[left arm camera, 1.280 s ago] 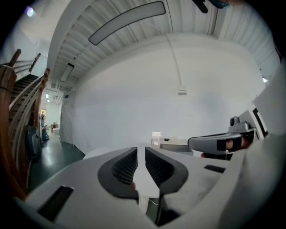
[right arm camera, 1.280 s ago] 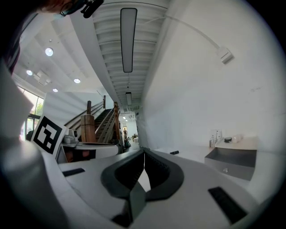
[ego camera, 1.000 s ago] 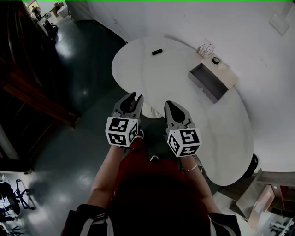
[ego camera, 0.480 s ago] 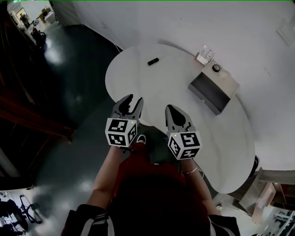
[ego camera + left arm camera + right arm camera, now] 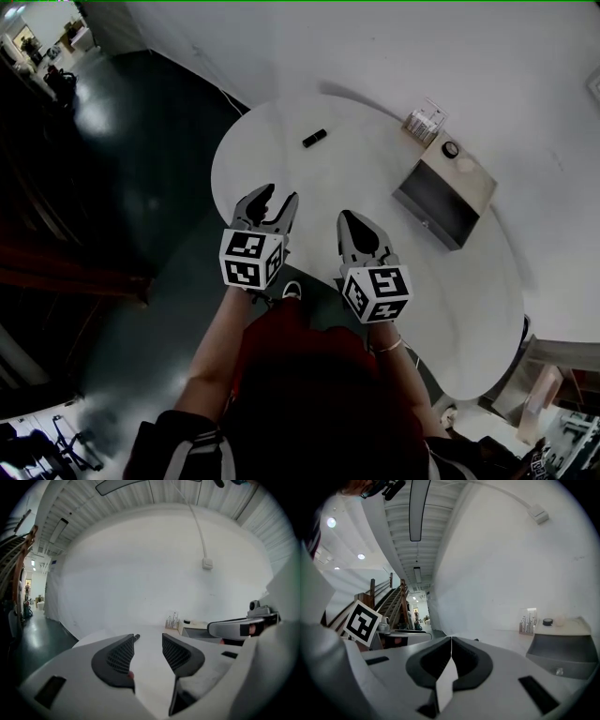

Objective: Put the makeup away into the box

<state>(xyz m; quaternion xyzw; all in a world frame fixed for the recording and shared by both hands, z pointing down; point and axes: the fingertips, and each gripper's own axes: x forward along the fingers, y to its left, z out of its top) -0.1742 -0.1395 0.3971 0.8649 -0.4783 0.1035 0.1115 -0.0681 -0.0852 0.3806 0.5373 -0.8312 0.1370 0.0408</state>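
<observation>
On the white counter lie one black makeup stick and one open box. Of two grippers, the left gripper has empty jaws that have just been opening, while the right gripper has its jaws clenched, empty.

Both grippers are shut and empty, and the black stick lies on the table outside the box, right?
Only the right gripper is shut. The left gripper view shows the left gripper open, its jaws just having opened wider, nothing between them. The black stick does lie on the table, outside the box.
</observation>
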